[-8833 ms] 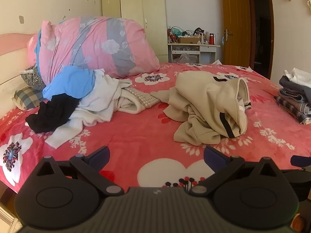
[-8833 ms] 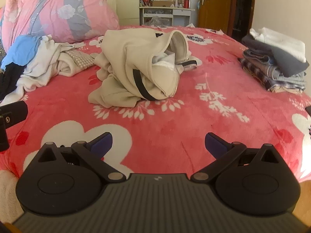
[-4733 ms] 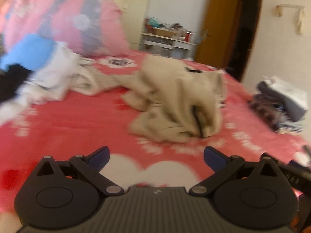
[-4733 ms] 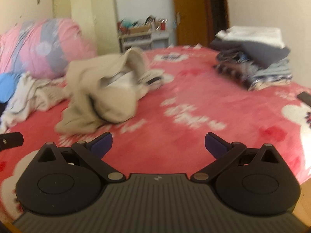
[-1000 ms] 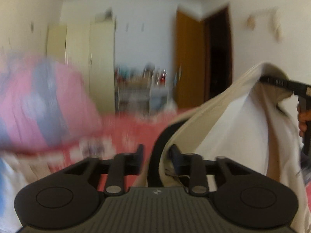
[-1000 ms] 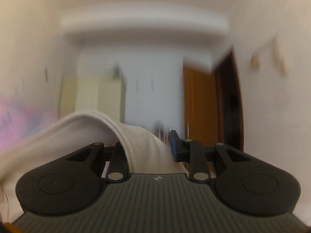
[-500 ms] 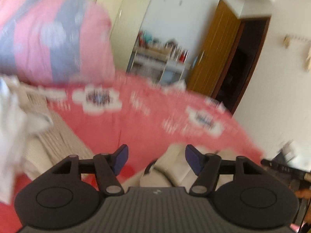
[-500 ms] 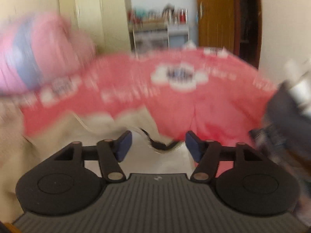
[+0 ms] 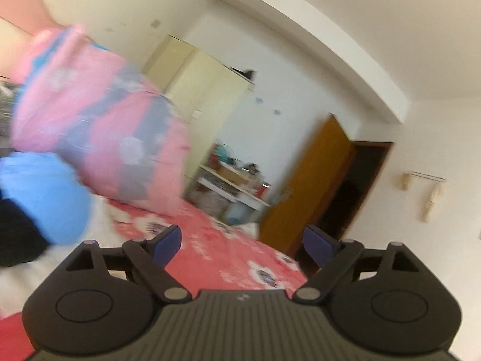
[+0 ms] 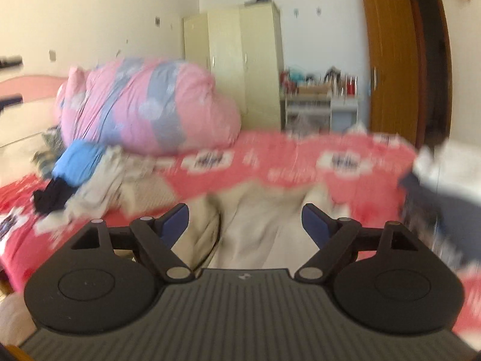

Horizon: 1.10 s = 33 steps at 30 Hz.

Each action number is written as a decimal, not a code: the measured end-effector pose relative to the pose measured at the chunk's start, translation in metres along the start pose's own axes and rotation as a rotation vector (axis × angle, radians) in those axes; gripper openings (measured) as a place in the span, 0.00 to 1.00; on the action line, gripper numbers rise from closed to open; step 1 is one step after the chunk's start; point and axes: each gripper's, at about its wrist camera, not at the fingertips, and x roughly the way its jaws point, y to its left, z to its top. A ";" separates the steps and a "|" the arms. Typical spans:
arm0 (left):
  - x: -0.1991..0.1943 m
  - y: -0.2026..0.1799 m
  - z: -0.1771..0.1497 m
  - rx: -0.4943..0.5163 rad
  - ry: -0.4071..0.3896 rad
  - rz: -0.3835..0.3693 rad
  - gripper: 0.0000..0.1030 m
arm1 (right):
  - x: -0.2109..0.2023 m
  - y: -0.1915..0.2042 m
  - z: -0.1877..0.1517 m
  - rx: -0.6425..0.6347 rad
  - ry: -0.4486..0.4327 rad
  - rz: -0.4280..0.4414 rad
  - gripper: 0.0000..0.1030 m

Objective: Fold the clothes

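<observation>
The beige garment (image 10: 255, 225) lies crumpled on the bed (image 10: 300, 156), spread just past my right hand-held gripper (image 10: 245, 221). Its folds show between my two blue-tipped fingers (image 10: 176, 219) and reach up toward 12 o'clock in the right wrist view. That hand-held gripper is spread wide with nothing between the pads; I cannot tell whether the fingers touch the cloth beneath them, as the view is blurred.

My left hand-held gripper (image 9: 240, 245) is likewise wide apart and empty, tilted so the room leans. Between its fingers (image 9: 166, 242) I see only the red flowered bed cover (image 9: 210, 246); the beige garment does not show in this view.

At 9 to 10 o'clock in the right wrist view sits the pile of unfolded clothes (image 10: 87, 180): a blue piece on top, a black one below it, pale ones beside. Behind the pile at 11 o'clock rests the pink and grey quilt (image 10: 144, 108). At 3 o'clock a stack of dark and white clothes (image 10: 445, 186) shows at the bed's edge, too blurred to make out further.

Beyond the bed stand a cream wardrobe (image 10: 237, 63) at 12 o'clock, a cluttered worktop (image 10: 321, 102) at 1 o'clock, and a brown door (image 10: 390, 57) at 2 o'clock.
</observation>
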 end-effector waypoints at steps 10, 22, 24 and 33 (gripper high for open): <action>-0.030 0.034 -0.127 0.126 0.279 0.193 0.86 | 0.015 0.054 -0.121 0.399 0.253 0.146 0.80; -0.014 0.016 -0.246 0.463 0.469 0.088 0.87 | 0.055 0.075 -0.135 0.577 0.278 0.259 0.14; -0.003 0.007 -0.262 0.534 0.527 0.036 0.87 | 0.040 0.069 -0.122 0.592 0.209 0.263 0.10; 0.028 -0.026 -0.322 0.770 0.527 -0.043 0.83 | 0.052 0.051 -0.018 0.588 0.074 0.370 0.09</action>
